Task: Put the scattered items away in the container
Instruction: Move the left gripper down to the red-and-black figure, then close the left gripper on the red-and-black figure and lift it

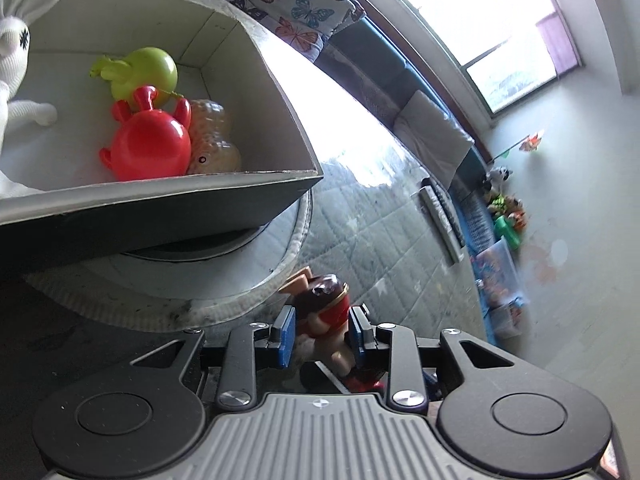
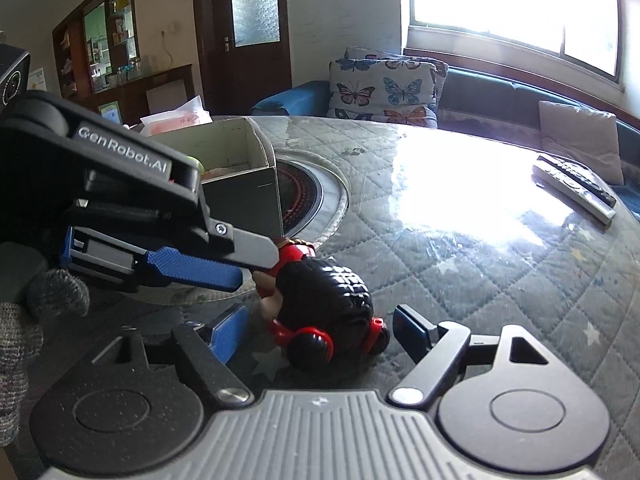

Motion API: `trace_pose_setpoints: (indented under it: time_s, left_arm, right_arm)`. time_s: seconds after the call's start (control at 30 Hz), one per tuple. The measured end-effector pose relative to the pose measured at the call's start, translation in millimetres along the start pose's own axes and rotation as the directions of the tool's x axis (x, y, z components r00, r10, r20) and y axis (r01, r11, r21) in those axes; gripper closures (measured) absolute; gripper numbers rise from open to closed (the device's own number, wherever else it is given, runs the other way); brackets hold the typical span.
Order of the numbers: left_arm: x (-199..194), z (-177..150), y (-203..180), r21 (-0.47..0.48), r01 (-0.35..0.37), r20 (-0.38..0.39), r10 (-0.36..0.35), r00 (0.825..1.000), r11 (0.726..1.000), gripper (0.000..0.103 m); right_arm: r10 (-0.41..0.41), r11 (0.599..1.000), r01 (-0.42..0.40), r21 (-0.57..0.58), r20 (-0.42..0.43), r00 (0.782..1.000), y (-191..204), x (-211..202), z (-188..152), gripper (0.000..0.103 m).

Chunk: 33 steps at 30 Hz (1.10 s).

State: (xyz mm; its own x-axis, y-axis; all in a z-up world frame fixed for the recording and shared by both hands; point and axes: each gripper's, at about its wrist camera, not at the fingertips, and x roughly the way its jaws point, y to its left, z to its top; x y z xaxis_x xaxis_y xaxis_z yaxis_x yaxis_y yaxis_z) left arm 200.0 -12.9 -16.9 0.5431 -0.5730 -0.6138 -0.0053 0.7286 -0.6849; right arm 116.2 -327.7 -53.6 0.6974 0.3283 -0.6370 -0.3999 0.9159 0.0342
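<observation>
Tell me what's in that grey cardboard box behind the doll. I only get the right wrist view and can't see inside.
Observer: A round green plastic toy, a red plastic crab toy and a bumpy beige toy lie together in the grey cardboard box.
Operator: Anything else there?
Observer: A white plush rabbit shows at the box's left edge.
Operator: Does the other tool have the doll?
Observer: It seems so. The left tool has a blue pad against each side of the red torso of the black-haired doll.
</observation>
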Motion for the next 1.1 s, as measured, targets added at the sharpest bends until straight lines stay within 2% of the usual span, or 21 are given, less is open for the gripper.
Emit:
trace_pose_setpoints:
  time_s: [0.23,0.37,0.63,0.9,1.1]
  left_arm:
    - [10,6,11,-0.073,0.025,0.001,-0.025,1.000,0.997,0.069]
    - [14,8,14,-0.096,0.035,0.007,-0.035,0.999,0.995,0.067]
    - [23,9,22,-0.154,0.072,0.001,-0.072,0.997,0.985,0.062]
    - [28,10,19,-0.142,0.082,0.010,-0.081,0.997,0.987,0.062]
    - [18,1,20,-0.131,0.087,0.014,-0.086,0.996,0.988,0.064]
  right_arm:
    - [0.006,1.000,-0.006,-0.022,-0.010,1.000,0,8,3,0.027]
    - [0.012,1.000,-0.012,-0.021,-0.016,1.000,-2,10,2,0.036]
    - [0.027,1.000,-0.027,-0.012,-0.018,0.999,-6,11,4,0.045]
    - [0.033,0.999,-0.032,0.005,-0.014,0.999,-6,9,3,0.047]
    - [0.035,0.999,-0.035,0.031,-0.012,0.999,-4,-1,-2,0.048]
